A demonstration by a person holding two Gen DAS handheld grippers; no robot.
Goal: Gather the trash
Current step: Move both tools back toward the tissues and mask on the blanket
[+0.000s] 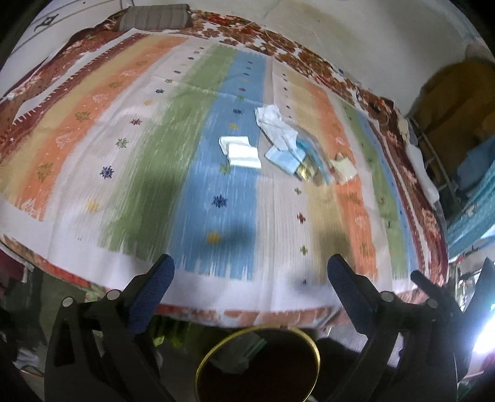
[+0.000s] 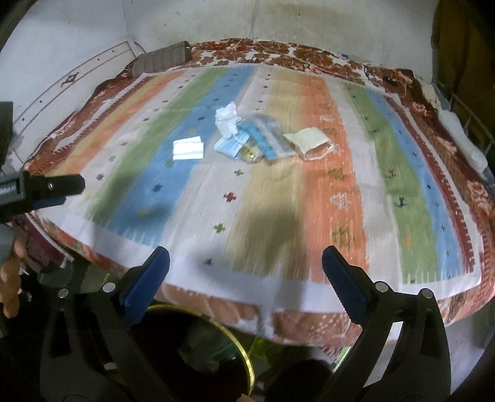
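Trash lies in a loose cluster mid-bed on a striped bedspread (image 1: 216, 216): a crumpled white tissue (image 1: 272, 122) (image 2: 227, 119), a folded white paper (image 1: 239, 151) (image 2: 188, 148), blue wrappers (image 1: 289, 159) (image 2: 260, 139) and a cream packet (image 1: 343, 167) (image 2: 306, 139). A dark round bin with a gold rim (image 1: 258, 330) (image 2: 244, 355) stands on the floor below the bed's near edge. My left gripper (image 1: 250, 263) hangs open and empty over the bed edge above the bin. My right gripper (image 2: 246, 253) is open and empty there too. Both are well short of the trash.
A grey striped cushion (image 1: 154, 17) (image 2: 164, 58) rests at the bed's far corner against the white wall. A red floral blanket (image 2: 448, 148) borders the bedspread. A metal rack with cloth (image 1: 464, 173) stands to the right. A person's fingers (image 2: 9, 278) show at the left.
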